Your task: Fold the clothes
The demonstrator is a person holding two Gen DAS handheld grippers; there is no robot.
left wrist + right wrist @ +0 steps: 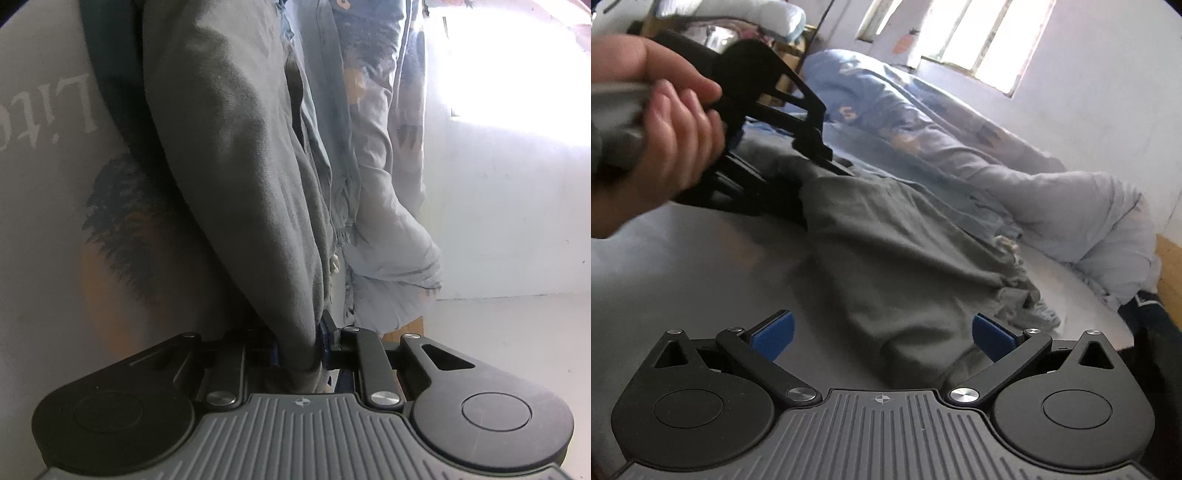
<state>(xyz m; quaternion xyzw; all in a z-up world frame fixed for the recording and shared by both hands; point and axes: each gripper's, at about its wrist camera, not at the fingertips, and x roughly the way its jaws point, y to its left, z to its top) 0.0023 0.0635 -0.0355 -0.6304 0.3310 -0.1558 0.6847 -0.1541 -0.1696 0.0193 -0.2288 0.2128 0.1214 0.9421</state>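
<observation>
Here the grey garment stretches lengthwise from left tool toward right tool.

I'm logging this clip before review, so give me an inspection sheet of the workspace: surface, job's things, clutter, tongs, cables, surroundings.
Surface: bed sheet, grey with a printed pattern, bare near the right tongs.
Job's things: grey garment stretched across the bed, rumpled; one end is pinched in the left tongs.
Clutter: blue quilt heaped along the wall side.
Tongs: left tongs shut on the grey garment, held by a hand; right tongs open over the garment's near end.
Cables: nothing seen.
Surroundings: bright window, pale wall.
</observation>
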